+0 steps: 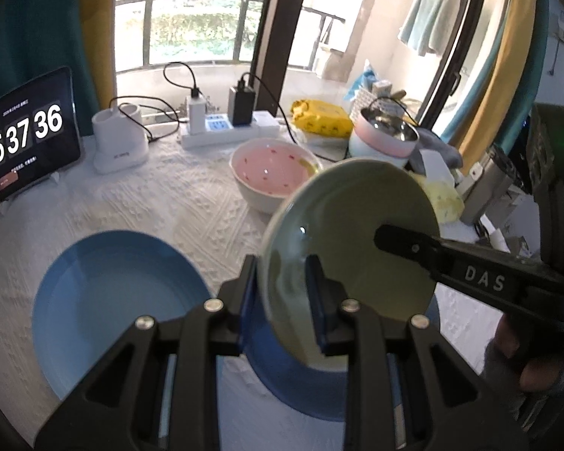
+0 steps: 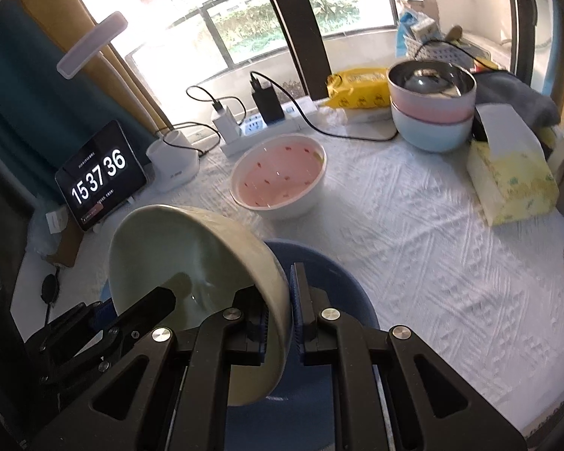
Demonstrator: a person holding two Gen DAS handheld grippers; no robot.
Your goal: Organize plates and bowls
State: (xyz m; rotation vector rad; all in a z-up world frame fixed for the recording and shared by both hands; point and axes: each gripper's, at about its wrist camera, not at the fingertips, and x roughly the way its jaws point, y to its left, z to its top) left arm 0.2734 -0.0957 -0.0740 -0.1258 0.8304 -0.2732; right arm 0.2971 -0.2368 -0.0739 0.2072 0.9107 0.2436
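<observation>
Left gripper [image 1: 282, 300] and right gripper [image 2: 280, 323] each clamp opposite rims of the green plate [image 1: 357, 233], sharing its weight, tilted just above the blue plate [image 1: 105, 300] for stacking.

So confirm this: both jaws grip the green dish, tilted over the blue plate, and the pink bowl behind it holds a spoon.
Wrong on the spoon: the pink bowl is empty, as the right wrist view shows. The green dish, gripped from both sides, does hang tilted over the blue plate.

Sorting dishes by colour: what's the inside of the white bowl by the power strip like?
The white bowl is pink inside with small red specks, clearest in the right wrist view.
</observation>
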